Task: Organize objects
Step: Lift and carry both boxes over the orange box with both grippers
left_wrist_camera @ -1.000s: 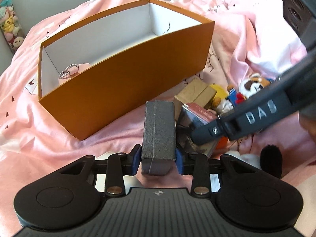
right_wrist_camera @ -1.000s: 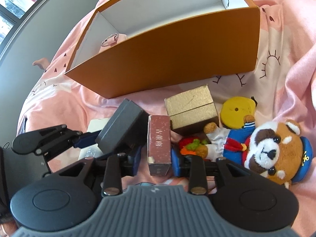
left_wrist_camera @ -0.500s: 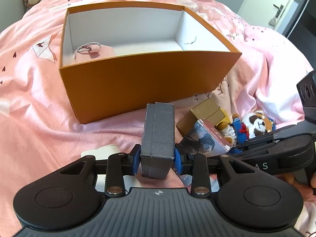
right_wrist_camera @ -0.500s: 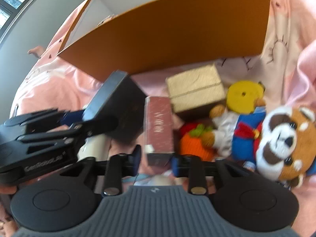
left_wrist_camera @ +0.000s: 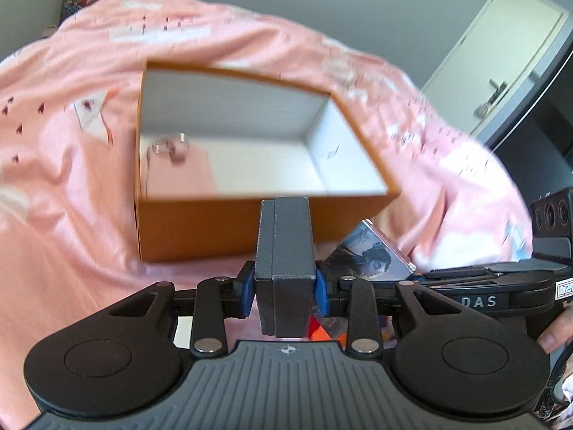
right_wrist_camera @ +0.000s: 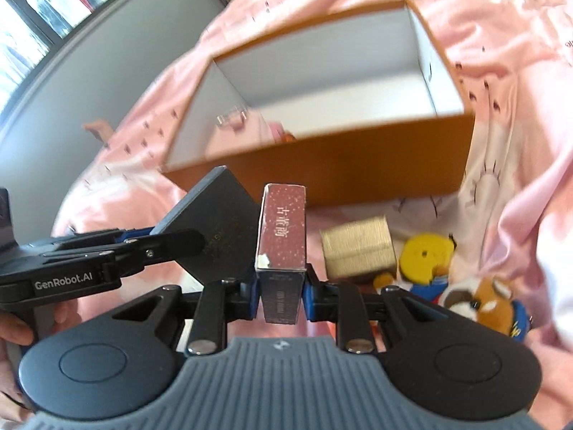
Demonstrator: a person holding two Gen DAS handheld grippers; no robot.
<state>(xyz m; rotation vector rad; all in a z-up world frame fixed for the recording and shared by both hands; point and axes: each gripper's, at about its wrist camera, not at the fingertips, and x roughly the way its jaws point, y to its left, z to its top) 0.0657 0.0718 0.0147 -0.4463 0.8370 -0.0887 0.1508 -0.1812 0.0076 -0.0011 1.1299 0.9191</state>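
**Both claws lifted with boxes toward the orange carton**

Nearest, the left claw [left_wrist_camera: 285,288] is clamped on a dark grey textured rectangular case [left_wrist_camera: 284,251]; the right claw [right_wrist_camera: 280,295] is clamped on a slim maroon printed cardboard box [right_wrist_camera: 282,236]. Both loads, on the pink bed [left_wrist_camera: 64,197] a second ago, now hang clear before the open orange cardboard carton with white lining [right_wrist_camera: 358,165]. Its blurred contents appear to include a metal ring. Depositing seems next.

Two wrist cameras, looking forward and downward.
Both see the same orange box [left_wrist_camera: 222,231] [right_wrist_camera: 358,168] on the bed, from near.
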